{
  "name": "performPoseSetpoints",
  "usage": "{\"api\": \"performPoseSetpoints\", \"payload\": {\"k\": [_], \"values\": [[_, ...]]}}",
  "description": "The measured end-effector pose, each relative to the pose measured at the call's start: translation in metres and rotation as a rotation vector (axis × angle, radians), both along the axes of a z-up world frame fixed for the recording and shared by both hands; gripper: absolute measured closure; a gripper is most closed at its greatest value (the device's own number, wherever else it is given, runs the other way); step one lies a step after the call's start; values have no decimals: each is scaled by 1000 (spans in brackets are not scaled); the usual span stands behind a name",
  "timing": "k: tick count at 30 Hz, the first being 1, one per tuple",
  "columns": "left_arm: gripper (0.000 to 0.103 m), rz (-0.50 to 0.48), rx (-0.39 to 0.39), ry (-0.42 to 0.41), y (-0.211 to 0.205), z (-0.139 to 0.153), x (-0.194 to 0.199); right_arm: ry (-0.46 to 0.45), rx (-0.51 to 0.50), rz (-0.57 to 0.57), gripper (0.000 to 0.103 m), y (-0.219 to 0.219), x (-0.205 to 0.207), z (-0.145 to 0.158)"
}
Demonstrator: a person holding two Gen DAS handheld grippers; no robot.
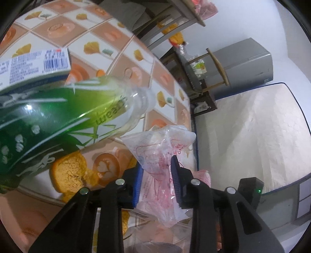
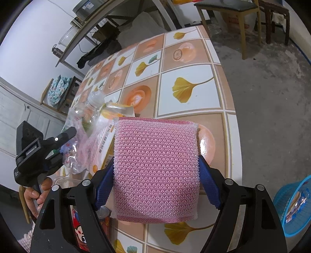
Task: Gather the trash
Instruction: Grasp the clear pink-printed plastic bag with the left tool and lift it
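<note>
My left gripper [image 1: 156, 175] is shut on a crumpled clear plastic bag [image 1: 161, 153] with red print, held over the tiled table [image 1: 124, 50]. A green-labelled plastic bottle [image 1: 58, 116] lies close at the left, a white carton [image 1: 33, 64] behind it. My right gripper [image 2: 155, 175] is shut on a pink mesh scouring sponge [image 2: 155, 167] just above the table [image 2: 194, 93]. In the right wrist view the left gripper [image 2: 58, 144] holds the bag [image 2: 77, 144] beside the bottle [image 2: 91, 109] and an orange-white carton [image 2: 105, 140].
A blue plastic basket [image 2: 295, 206] with some wrappers stands on the floor at the right. Chairs [image 2: 229, 17] stand beyond the table's far end. A mattress [image 1: 252, 136] and a grey fridge [image 1: 245, 64] lie past the table edge. A red can [image 2: 77, 229] sits low left.
</note>
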State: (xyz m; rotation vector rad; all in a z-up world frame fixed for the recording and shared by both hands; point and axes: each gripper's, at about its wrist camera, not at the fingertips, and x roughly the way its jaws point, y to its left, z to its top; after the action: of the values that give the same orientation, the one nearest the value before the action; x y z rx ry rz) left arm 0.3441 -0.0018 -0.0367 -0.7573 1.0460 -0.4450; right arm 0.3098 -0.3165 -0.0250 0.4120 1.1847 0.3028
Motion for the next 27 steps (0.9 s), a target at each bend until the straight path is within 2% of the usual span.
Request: {"api": "performPoseSetpoints", "payload": {"k": [12,21,27], "values": [[80,4,-75,-95,3,36,-16,-56,11,-8,29,-1,-8,26],[80,14,-75,-197,8,81,-38,-128,20,-16,29,-6,-31,64],[80,-36,-62,-258,-11,117,-61,-194,45,-61,29,-33,-67,90]]}}
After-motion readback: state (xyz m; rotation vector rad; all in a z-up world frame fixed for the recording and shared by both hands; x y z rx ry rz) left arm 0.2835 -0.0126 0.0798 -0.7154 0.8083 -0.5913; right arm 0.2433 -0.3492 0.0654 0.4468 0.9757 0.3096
